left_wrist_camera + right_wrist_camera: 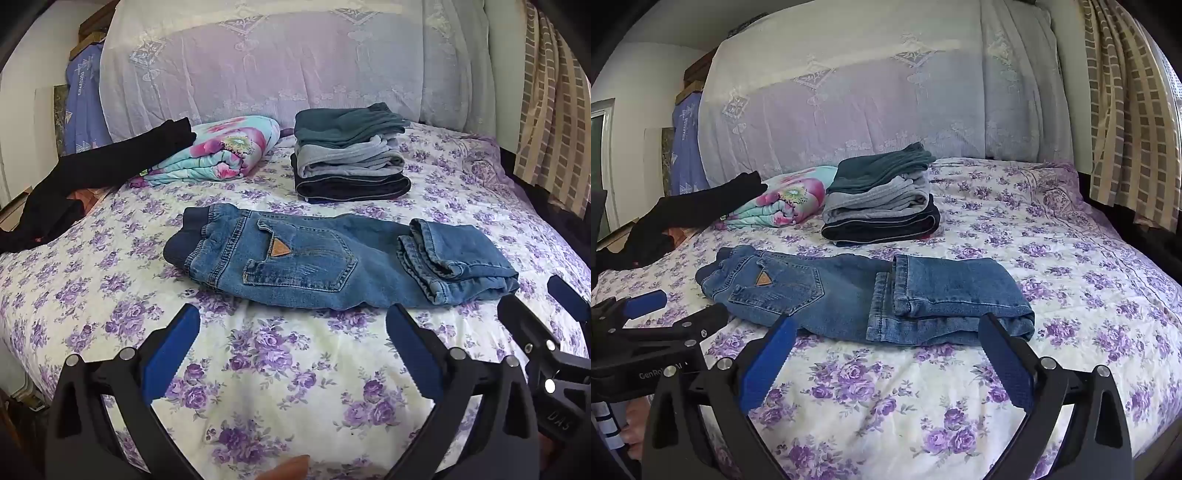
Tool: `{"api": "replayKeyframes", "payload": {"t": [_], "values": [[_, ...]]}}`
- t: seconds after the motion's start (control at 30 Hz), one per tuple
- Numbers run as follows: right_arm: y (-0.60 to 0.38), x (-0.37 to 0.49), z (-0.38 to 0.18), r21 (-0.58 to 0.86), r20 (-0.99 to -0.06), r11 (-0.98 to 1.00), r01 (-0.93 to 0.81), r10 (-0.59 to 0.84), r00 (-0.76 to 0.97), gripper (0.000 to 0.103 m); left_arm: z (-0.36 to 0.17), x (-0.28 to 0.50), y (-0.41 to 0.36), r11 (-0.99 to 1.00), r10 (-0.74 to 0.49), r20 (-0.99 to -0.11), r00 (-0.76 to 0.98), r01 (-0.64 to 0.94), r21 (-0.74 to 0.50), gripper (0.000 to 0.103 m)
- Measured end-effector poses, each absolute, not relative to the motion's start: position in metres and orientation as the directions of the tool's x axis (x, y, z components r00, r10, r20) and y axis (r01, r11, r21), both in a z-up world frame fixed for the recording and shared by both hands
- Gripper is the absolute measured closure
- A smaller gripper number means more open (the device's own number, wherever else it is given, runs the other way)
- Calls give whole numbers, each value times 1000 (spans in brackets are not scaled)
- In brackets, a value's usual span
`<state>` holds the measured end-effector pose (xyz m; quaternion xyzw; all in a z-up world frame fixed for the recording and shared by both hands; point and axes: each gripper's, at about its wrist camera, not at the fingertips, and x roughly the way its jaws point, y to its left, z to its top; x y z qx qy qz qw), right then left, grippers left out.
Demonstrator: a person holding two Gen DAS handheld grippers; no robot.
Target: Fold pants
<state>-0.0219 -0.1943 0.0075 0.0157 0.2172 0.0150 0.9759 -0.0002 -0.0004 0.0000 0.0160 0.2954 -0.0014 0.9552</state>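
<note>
Both my grippers are spread wide, nothing in them. The left gripper (pixel 293 325) hangs just short of the jeans (pixel 332 258) near the waistband half, the right gripper (pixel 886 338) in front of the folded-over leg end. Jeans lie flat on the bed (pixel 295 387); a stack (pixel 351 162) of folded clothes sits beyond them.
</note>
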Motion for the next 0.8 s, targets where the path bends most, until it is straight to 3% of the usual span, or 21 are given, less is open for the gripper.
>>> {"api": "replayKeyframes", "payload": {"t": [0.8], "values": [[-187, -24, 7, 10, -435, 1000, -24, 26, 900, 3, -8, 0, 6, 1000, -9, -586, 810, 5, -8, 4]]}}
